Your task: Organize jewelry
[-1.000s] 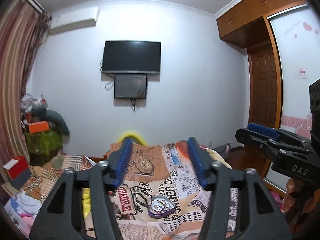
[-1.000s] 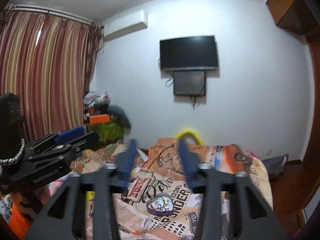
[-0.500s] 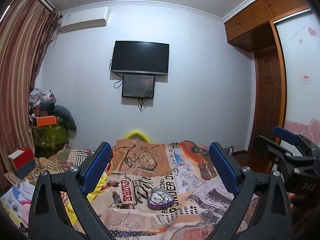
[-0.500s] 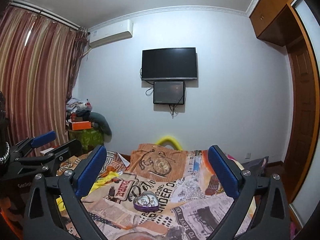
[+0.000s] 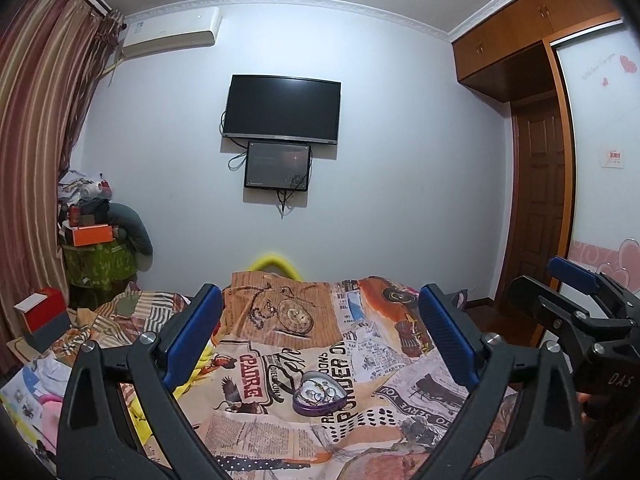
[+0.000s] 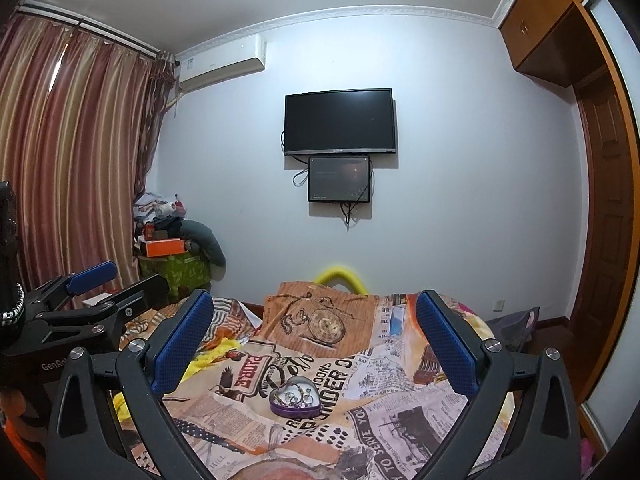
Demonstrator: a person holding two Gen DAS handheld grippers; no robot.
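heart-shaped tin [image 5: 319, 393]: jewelry inside showing too small to tell apart | right gripper [image 5: 576, 304]: being cut off by the left view's edge | bed [image 6: 360, 420]: running off the bottom edge

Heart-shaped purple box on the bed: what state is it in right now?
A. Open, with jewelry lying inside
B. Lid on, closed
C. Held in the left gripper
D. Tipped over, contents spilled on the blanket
A: the heart-shaped purple box sits upright on the printed blanket with no lid on it and small jewelry pieces inside, while the left gripper and right gripper are both open and apart from it.
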